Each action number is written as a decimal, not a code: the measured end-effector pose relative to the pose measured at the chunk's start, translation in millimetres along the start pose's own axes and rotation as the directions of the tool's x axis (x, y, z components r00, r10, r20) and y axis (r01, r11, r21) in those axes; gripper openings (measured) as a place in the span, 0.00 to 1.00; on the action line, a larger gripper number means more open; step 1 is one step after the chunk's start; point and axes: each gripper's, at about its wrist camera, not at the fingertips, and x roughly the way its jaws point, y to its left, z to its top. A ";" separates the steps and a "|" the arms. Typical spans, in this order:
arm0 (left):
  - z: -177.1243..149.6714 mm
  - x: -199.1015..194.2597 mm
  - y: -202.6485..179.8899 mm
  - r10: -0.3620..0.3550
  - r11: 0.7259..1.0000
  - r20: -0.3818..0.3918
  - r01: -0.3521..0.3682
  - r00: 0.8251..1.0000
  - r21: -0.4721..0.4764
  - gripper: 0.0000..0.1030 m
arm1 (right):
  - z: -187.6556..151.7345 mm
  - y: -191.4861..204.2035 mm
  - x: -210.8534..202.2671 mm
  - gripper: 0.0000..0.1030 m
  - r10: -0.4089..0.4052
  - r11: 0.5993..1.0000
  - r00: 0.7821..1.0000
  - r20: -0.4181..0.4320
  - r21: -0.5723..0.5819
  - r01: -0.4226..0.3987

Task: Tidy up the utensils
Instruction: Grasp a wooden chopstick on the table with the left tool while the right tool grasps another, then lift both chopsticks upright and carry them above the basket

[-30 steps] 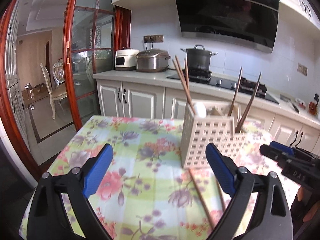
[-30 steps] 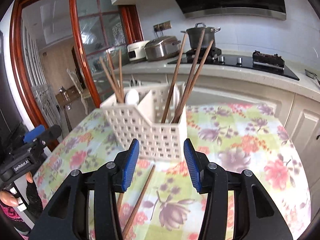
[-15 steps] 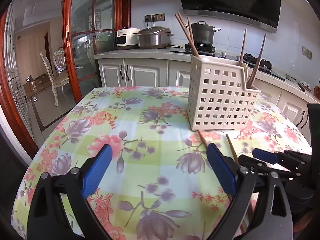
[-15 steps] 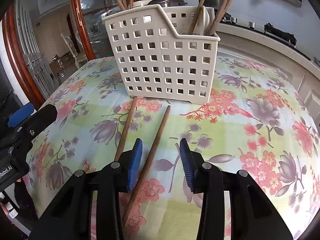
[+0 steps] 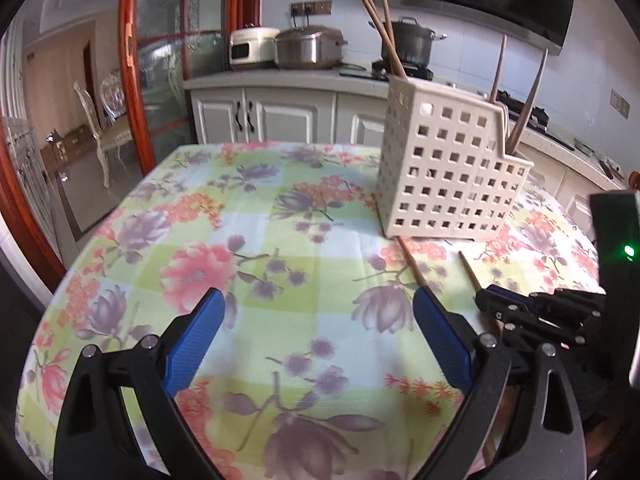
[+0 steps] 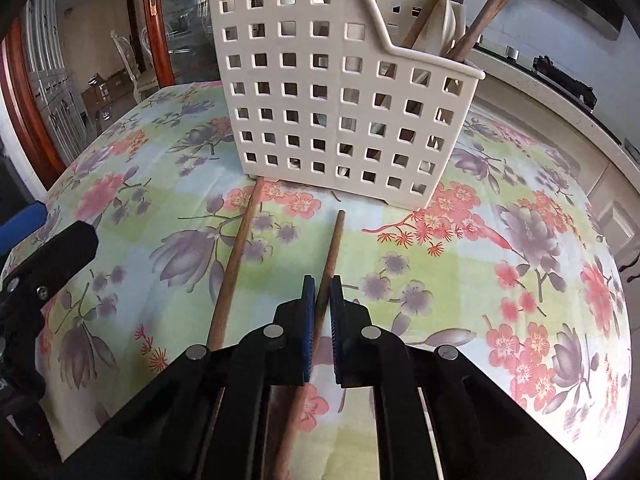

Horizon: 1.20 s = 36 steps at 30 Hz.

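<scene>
Kitchen setting; floral-clothed counter (image 6: 500, 208) carries the work. Two loose chopsticks lie flat on the cloth just in front of the caddy. Right chopstick (image 6: 332, 248): far tip stops short of the caddy base, shaft runs back toward the camera and passes between the blue pads of the right hand-held gripper (image 6: 323, 300). Its jaws have just been closing and now clamp on this chopstick, pads pressed to both sides of the shaft, chopstick not lifted off the cloth as far as can be seen. Left chopstick (image 6: 236, 256): roughly parallel, just beside the first, far tip reaching the foot of the caddy; untouched. Caddy (image 6: 340, 92): cream plastic, square perforations, stepped rim, upright on the cloth. More chopsticks stand tilted in both its taller and lower compartments; a pale spoon (image 6: 436, 24) leans in the lower one. Left hand-held gripper (image 5: 316, 332): jaws wide apart, nothing between them, above bare cloth, to the left of the loose chopsticks. Behind: white cabinets, a rice cooker (image 5: 308, 48) and a pot (image 5: 408, 40) on the hob.
</scene>
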 end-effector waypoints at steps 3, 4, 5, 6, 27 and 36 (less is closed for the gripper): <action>1.9 12.8 -10.3 -0.020 1.000 -0.042 0.020 0.999 0.005 0.89 | -4.8 -12.1 -4.7 0.06 0.025 0.999 1.000 0.006 0.041 -0.025; 3.0 17.1 -14.1 -0.022 1.000 -0.054 0.023 0.998 0.008 0.88 | -6.1 -16.3 -7.1 0.06 0.026 0.998 1.000 0.013 0.049 -0.026; 4.7 21.4 -19.3 -0.028 1.000 -0.065 0.029 0.997 0.011 0.88 | -6.9 -19.0 -9.3 0.06 0.025 0.998 1.000 0.019 0.051 -0.026; 6.8 25.7 -24.0 -0.036 0.999 -0.077 0.037 0.996 0.015 0.84 | -7.6 -22.7 -11.8 0.06 0.027 0.998 0.999 0.025 0.056 -0.028; 8.7 72.9 -73.1 -0.049 0.992 -0.238 0.074 0.970 0.101 0.07 | -19.7 -54.2 -47.1 0.06 0.111 0.987 0.988 0.104 0.105 -0.122; -18.3 38.9 -41.3 -0.094 0.989 -0.233 0.117 0.968 0.087 0.06 | -27.3 -40.3 -46.0 0.06 0.138 0.984 0.987 0.084 0.100 -0.146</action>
